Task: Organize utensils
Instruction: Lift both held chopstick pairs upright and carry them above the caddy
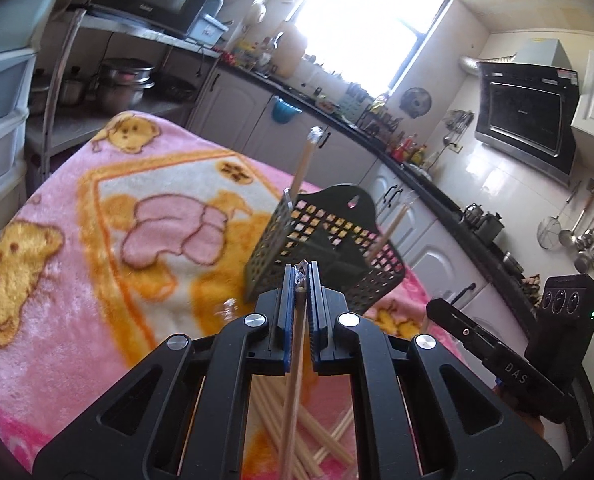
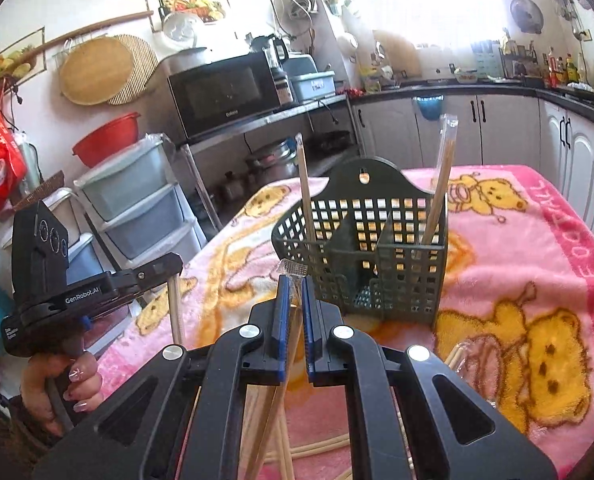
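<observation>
right now the left tool [image 1: 302, 280] is clamped on a wrapped chopstick pair [image 1: 291, 392] that runs back under it, and the right tool [image 2: 293, 292] is likewise closed on another wrapped pair [image 2: 285, 360] whose clear wrapper end sticks out past the tips. just beyond both stands the dark perforated basket [image 2: 389, 280] on the pink bear blanket [image 2: 537, 248], with one wrapped pair [image 2: 305, 188] upright in its left compartment and one [image 2: 437, 200] leaning in its right. loose chopsticks [image 1: 317, 432] lie on the blanket near the tools.
</observation>
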{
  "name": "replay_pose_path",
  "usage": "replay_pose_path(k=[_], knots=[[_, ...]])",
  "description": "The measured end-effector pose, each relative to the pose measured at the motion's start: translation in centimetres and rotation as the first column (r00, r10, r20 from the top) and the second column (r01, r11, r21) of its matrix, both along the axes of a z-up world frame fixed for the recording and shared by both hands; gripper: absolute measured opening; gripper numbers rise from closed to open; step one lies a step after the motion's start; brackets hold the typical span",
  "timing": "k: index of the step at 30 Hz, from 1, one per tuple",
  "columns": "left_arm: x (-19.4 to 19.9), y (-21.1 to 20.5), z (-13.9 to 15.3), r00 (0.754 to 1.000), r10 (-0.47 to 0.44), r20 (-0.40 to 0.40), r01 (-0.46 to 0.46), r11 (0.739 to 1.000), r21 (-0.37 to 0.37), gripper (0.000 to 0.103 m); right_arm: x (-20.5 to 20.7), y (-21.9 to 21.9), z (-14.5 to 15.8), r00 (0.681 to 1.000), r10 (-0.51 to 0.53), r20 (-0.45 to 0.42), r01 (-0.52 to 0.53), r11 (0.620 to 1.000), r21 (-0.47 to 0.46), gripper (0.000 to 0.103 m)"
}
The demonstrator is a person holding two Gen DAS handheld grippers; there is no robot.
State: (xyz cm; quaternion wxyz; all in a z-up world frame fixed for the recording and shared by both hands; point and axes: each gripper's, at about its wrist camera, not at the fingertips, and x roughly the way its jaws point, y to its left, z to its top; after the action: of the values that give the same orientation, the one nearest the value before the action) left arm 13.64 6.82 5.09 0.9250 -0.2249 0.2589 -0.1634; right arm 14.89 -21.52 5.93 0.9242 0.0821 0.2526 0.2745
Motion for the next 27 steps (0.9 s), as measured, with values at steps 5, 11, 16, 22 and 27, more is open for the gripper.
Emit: replay_pose_path(k=[5, 11, 16, 22, 27], knots=[[-0.3, -0.7, 1.3, 0.999, -0.02, 0.035, 0.02, 1.0, -0.003, 0.003, -0.8, -0.7, 1.4, 0.999, -0.019, 0.046, 0.019, 1.0, 0.011, 0.007], [-0.2, -2.0, 2.6, 0.996, -0.047, 0.072, 0.047, 0.999, 0.006, 0.003, -1.7, -1.7, 2.8, 0.993, -0.053, 0.102, 0.052, 0.999, 0.013, 0.007], [0.1, -2.9, 3.3, 0.994, -0.061, 0.095, 0.061, 0.998, 0.007, 0.003, -2.1, -2.4, 3.4, 0.987, -0.089, 0.134, 0.089, 0.996, 0.01, 0.007], [1.0, -4.2, 4.2, 0.99, -0.085, 0.114, 0.084, 0.996, 0.015, 0.003, -2.3, -3.3, 4.4, 0.977, -0.125, 0.173, 0.124, 0.992, 0.016, 0.007], [1.5, -5.4, 5.1, 0.985, -0.103, 0.136, 0.101, 0.995, 0.023, 0.003, -2.5, -4.0, 5.1, 0.965, -0.152, 0.212, 0.152, 0.988, 0.013, 0.007]])
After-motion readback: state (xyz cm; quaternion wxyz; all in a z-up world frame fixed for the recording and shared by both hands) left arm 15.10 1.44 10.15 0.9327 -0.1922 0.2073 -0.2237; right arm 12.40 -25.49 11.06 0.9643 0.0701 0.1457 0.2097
